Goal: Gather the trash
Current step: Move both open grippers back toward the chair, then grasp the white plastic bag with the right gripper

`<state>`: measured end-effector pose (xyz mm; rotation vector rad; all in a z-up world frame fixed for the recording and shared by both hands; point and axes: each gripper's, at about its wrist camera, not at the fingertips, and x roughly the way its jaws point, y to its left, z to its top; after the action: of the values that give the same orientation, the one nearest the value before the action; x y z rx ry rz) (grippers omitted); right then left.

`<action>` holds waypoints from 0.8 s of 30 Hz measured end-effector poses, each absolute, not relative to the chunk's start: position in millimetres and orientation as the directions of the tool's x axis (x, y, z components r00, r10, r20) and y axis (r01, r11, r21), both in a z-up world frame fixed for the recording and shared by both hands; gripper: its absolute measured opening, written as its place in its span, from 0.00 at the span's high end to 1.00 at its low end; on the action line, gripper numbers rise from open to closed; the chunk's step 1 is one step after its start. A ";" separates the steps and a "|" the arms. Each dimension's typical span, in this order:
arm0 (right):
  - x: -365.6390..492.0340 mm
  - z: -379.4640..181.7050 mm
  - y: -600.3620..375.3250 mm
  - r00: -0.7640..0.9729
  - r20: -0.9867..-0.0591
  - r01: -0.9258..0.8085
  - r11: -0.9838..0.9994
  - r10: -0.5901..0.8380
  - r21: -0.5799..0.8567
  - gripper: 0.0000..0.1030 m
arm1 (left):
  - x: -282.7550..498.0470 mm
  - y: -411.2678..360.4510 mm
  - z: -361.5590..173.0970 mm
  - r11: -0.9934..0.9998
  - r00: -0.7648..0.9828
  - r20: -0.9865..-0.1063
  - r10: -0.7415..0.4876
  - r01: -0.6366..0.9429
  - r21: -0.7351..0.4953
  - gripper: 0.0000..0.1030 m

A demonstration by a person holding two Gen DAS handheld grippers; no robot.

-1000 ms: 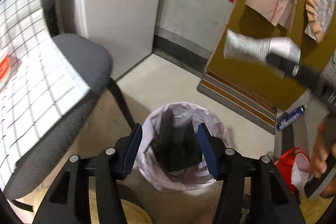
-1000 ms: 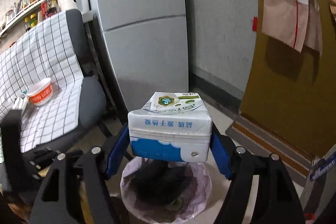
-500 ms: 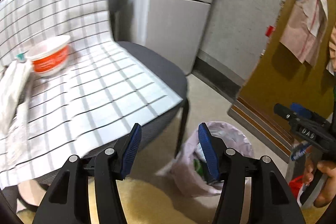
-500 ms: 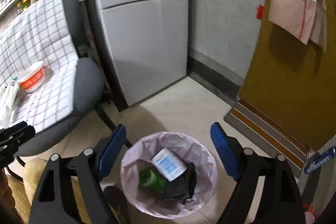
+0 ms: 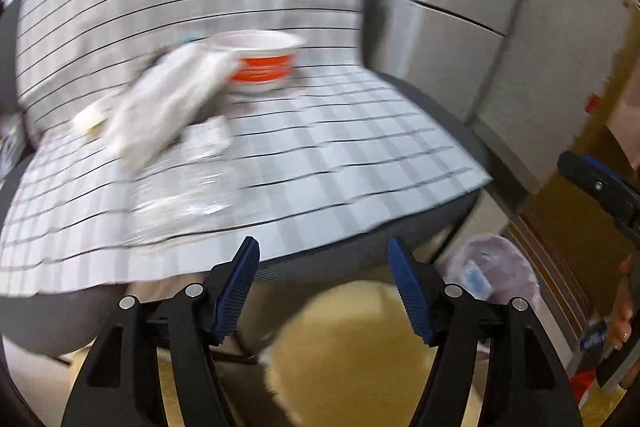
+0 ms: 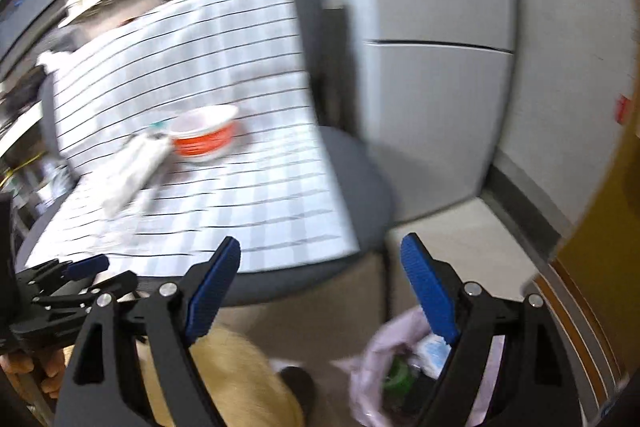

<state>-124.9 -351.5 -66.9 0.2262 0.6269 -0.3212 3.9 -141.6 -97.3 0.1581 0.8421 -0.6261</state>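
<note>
Both tongs spread, empty: left gripper (image 5: 323,285) jaws just widened, right gripper (image 6: 320,287) too. Trash on checked chair (image 5: 360,155): bowl (image 5: 260,61), wrapper (image 5: 160,107), clear plastic (image 5: 188,195). Bin (image 6: 384,367) beside chair. Risk: blurred, fast approach, pads nudging bowl off seat.

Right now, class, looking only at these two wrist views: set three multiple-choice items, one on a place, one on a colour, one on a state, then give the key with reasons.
1. Where is the bowl?
A. on the checked cloth over the chair seat
B. on the floor
C. in the bin

2. What colour is the bowl's band?
A. green
B. orange-red
C. black

3. How is the right gripper?
A. shut on a carton
B. shut, empty
C. open, empty

Key: A, the bowl rests on the cloth; B, the band shows orange-red; C, jaws stand apart with nothing between.
</note>
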 end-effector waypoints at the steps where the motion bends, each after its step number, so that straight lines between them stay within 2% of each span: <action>1: -115.6 -66.4 -343.2 0.770 -0.608 0.327 0.938 -0.193 0.117 0.21 | 7.2 -132.6 -96.7 0.823 0.510 -0.737 -0.444 0.557 -0.110 0.33; 2: -106.2 -65.3 -334.2 0.777 -0.609 0.293 0.948 -0.161 0.123 0.21 | 12.4 -120.6 -95.5 0.841 0.526 -0.736 -0.426 0.530 -0.107 0.30; 12: -8.5 -59.4 -245.2 0.806 -0.590 0.027 0.994 0.044 0.111 0.22 | 71.1 -12.6 -88.4 0.973 0.682 -0.711 -0.171 0.231 -0.013 0.30; 16: 29.7 -65.9 -215.8 0.800 -0.593 -0.050 0.995 0.093 0.089 0.22 | 91.4 14.5 -89.2 0.986 0.695 -0.706 -0.135 0.161 -0.029 0.30; 19: 63.7 -70.6 -204.0 0.800 -0.593 -0.061 0.995 0.095 0.078 0.34 | 105.6 26.0 -91.8 0.989 0.693 -0.709 -0.129 0.138 -0.045 0.30; 21: 81.7 -73.6 -204.2 0.799 -0.597 -0.042 0.996 0.078 0.073 0.48 | 114.0 27.1 -94.8 0.989 0.690 -0.712 -0.131 0.138 -0.048 0.30; 23: 103.0 -78.0 -209.5 0.798 -0.600 -0.018 0.997 0.061 0.077 0.57 | 121.7 26.2 -96.9 0.988 0.689 -0.711 -0.140 0.145 -0.054 0.30; 24: 111.6 -80.9 -213.2 0.795 -0.605 -0.004 0.996 0.054 0.084 0.57 | 124.0 24.5 -98.2 0.987 0.688 -0.711 -0.143 0.148 -0.056 0.30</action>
<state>111.6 -213.2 -80.9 0.0797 0.6519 0.0308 124.0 24.5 -98.2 0.0063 0.7950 -0.1629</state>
